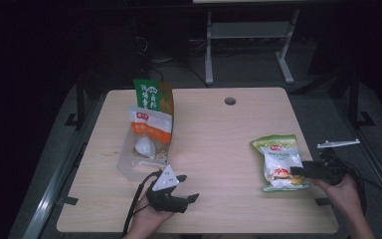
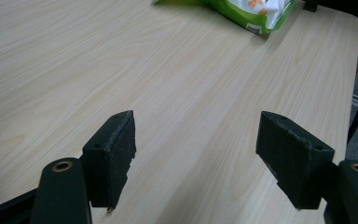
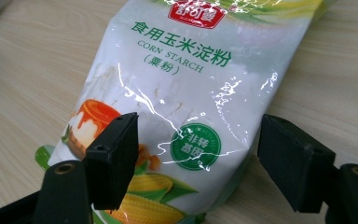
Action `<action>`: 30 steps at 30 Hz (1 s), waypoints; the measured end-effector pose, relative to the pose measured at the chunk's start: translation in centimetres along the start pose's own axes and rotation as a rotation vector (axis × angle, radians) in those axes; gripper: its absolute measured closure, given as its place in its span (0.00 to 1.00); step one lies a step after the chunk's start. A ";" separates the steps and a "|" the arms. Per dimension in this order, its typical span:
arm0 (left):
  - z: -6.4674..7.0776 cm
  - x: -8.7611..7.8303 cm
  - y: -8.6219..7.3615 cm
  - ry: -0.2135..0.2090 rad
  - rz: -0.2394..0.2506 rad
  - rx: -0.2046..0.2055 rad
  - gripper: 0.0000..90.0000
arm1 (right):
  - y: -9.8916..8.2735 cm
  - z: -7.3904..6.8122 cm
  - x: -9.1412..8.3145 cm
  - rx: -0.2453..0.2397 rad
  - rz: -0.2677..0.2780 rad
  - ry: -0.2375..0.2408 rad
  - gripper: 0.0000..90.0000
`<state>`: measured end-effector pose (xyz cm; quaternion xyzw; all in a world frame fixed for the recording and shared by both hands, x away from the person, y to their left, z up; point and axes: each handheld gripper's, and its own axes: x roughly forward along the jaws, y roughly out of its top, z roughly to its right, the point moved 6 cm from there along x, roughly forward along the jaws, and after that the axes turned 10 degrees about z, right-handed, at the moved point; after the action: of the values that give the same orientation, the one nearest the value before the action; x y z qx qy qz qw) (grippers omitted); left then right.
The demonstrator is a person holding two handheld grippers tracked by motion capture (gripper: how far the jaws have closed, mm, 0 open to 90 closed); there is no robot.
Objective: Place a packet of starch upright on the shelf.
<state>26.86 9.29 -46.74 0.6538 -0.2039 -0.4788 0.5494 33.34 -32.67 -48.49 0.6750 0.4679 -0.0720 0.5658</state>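
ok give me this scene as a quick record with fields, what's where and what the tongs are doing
surface: wooden table
item in hand's reach: corn starch bag, lying flat near the table's right edge
right tongs: right gripper open, jaws either side of the bag's lower end, not pressing it
left tongs: left gripper open over bare table, nothing between the jaws
container: clear plastic box at the left
in the box: green packet and orange and white packet standing up, white pouch below them

Wood table w/ starch bag, clear bin.
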 end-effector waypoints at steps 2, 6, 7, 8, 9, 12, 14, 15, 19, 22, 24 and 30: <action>0.0 0.0 0.0 -0.001 -0.001 0.001 0.31 | -0.2 0.0 -0.1 0.015 0.008 0.003 0.32; 0.0 0.1 0.0 -0.001 0.001 -0.004 0.31 | -0.7 -0.2 -0.3 0.041 0.030 0.012 0.34; 0.0 0.1 0.0 -0.002 0.000 -0.004 0.31 | -0.8 -0.4 -0.3 0.047 0.035 0.021 0.34; 0.0 0.2 0.1 -0.002 0.001 -0.001 0.31 | -1.0 -0.5 -0.2 0.059 0.035 0.032 0.35; 0.0 0.1 0.0 -0.002 -0.003 -0.004 0.31 | -1.2 -0.9 -0.2 0.077 0.032 0.047 0.35; 0.0 0.1 0.1 -0.002 -0.005 -0.005 0.31 | -1.5 -1.6 0.0 0.082 0.032 0.056 0.36; -0.1 0.1 0.1 -0.003 -0.005 -0.010 0.31 | -1.7 -2.2 0.1 0.100 0.031 0.050 0.36; 0.0 0.2 0.2 -0.003 -0.004 -0.012 0.31 | -1.8 -2.5 0.2 0.099 0.037 0.050 0.36; 0.1 0.4 0.3 -0.005 -0.006 -0.010 0.31 | -2.2 -3.7 0.4 0.089 0.041 0.063 0.36; 0.2 0.5 0.4 -0.012 -0.006 -0.012 0.31 | -2.5 -4.6 0.7 0.067 0.036 0.083 0.36; 0.5 1.0 0.7 -0.022 -0.012 -0.004 0.31 | -2.4 -5.1 0.8 0.039 0.016 0.085 0.34; 2.0 3.1 1.9 -0.069 -0.014 0.007 0.31 | -0.8 -4.5 0.7 -0.025 0.035 0.064 0.35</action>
<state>27.09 5.19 -46.19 0.6400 -0.2199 -0.5041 0.5366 31.20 -28.59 -47.88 0.6780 0.4749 -0.0348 0.5601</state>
